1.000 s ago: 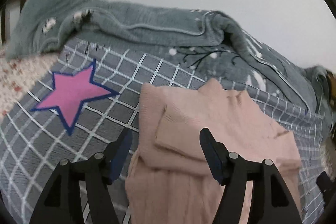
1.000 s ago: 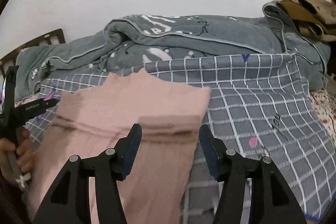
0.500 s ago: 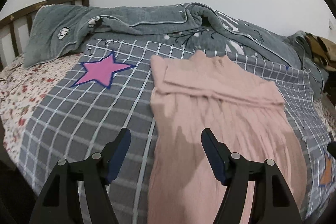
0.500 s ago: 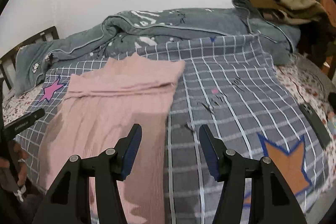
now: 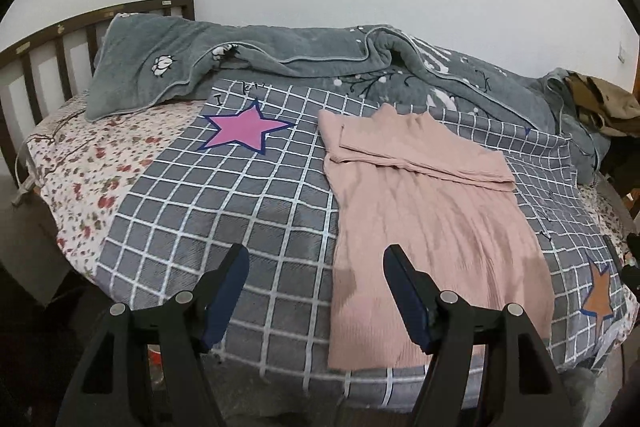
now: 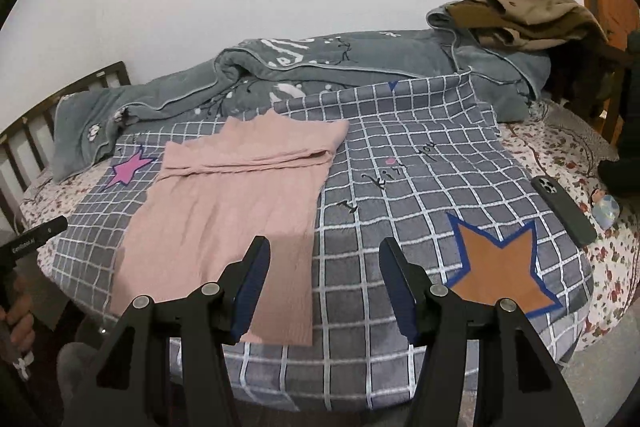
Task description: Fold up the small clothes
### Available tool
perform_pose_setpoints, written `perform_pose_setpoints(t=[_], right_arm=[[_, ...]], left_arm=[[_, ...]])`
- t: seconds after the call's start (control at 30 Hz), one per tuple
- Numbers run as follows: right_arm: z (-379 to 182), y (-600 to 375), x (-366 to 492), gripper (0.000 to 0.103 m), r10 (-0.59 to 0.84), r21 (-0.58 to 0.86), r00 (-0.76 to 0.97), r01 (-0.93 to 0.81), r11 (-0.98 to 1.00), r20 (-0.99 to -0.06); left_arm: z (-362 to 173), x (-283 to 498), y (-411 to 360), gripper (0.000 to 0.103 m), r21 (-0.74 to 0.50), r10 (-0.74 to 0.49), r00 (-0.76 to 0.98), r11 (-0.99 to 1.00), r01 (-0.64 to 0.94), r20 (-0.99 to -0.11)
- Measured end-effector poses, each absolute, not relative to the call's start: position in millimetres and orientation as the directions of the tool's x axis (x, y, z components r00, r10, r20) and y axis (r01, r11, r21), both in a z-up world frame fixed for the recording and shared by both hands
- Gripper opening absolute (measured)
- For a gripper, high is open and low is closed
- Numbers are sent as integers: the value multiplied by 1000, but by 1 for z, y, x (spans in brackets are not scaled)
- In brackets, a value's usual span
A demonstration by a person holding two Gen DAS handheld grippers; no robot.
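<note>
Fingers (image 5: pixel 240 267) of both grippers apart, empty; pulled back from pink sweater (image 5: pixel 420 203), more checked sheet (image 6: pixel 400 163) visible.

Bed (image 5: pixel 80 163) carries checked mat (image 5: pixel 256 227), grey blanket (image 5: pixel 280 67), phone (image 6: pixel 562 209).

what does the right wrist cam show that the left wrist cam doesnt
Only the right wrist view shows the dark phone lying on the floral sheet, the hand holding the other gripper's handle, and the whole orange star.

Only the left wrist view shows the full wooden headboard.

Both show the pink garment with sleeves folded across, the pink star, the checked mat and grey blanket.
</note>
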State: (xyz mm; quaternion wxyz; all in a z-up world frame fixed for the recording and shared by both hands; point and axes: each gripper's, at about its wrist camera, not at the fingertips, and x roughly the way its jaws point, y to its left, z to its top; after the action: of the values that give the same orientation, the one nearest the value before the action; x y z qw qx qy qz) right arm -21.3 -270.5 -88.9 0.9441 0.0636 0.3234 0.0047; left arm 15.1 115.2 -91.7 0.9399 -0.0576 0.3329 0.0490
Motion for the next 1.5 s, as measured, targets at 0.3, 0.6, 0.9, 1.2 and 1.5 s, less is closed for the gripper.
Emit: perform_pose_setpoints(t=[0.3,0.6,0.9,1.2,1.5], right_arm=[[-90,-274,-43,56,52,127,787,34,991,-615],[-113,-265,-32,56,61,104,773,6,995,-631],[-167,-253,1,51,110,137,706,-18,990,-700],[-186,-242,6,51,109,117,680,-35,993,-725],[-207,-228,8,49,108,120,637,-24,992,-763]], left_arm=[[-88,-4,116,68,-84,35,783,990,-110,-621],[-131,18,115,68,-128,-22,731,988,-90,-682],[-179,38,109,68,-189,-110,650,981,-52,-752],[-208,49,110,60,-230,-171,621,973,-15,-765],[-221,51,113,43,-242,-183,602,970,-17,-777]])
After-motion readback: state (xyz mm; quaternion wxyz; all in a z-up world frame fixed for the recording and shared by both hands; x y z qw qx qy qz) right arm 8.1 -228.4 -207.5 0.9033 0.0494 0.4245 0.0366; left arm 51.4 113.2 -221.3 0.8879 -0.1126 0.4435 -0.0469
